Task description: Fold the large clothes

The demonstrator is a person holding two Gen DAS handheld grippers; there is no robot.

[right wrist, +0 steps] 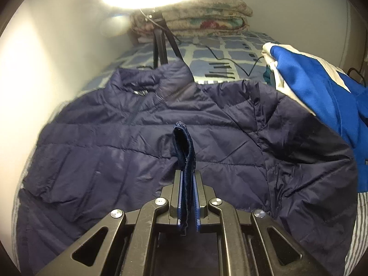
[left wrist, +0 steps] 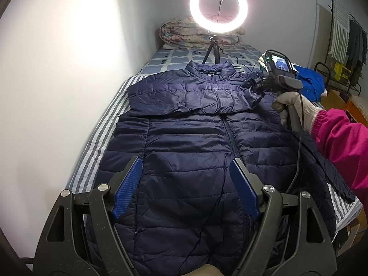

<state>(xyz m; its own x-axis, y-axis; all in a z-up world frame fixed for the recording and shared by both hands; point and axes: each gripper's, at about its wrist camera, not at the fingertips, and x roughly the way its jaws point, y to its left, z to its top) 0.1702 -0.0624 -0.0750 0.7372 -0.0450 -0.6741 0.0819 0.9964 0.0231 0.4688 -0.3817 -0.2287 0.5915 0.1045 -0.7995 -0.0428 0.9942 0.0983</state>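
Note:
A navy quilted puffer jacket (left wrist: 188, 138) lies front-up on the bed, collar toward the far end, one sleeve folded across its chest. My left gripper (left wrist: 186, 168) is open and empty above the jacket's lower body, blue pads spread apart. My right gripper (right wrist: 187, 174) is shut on the jacket's dark cuff (right wrist: 184, 142), holding the other sleeve over the chest. In the left wrist view the right gripper (left wrist: 255, 85) sits at the jacket's right shoulder, held by a gloved hand.
A lit ring light on a tripod (left wrist: 218, 7) stands beyond the collar. A folded floral quilt (left wrist: 184, 34) lies at the head of the bed. A blue and white garment (right wrist: 322, 87) lies to the right. The wall runs along the left.

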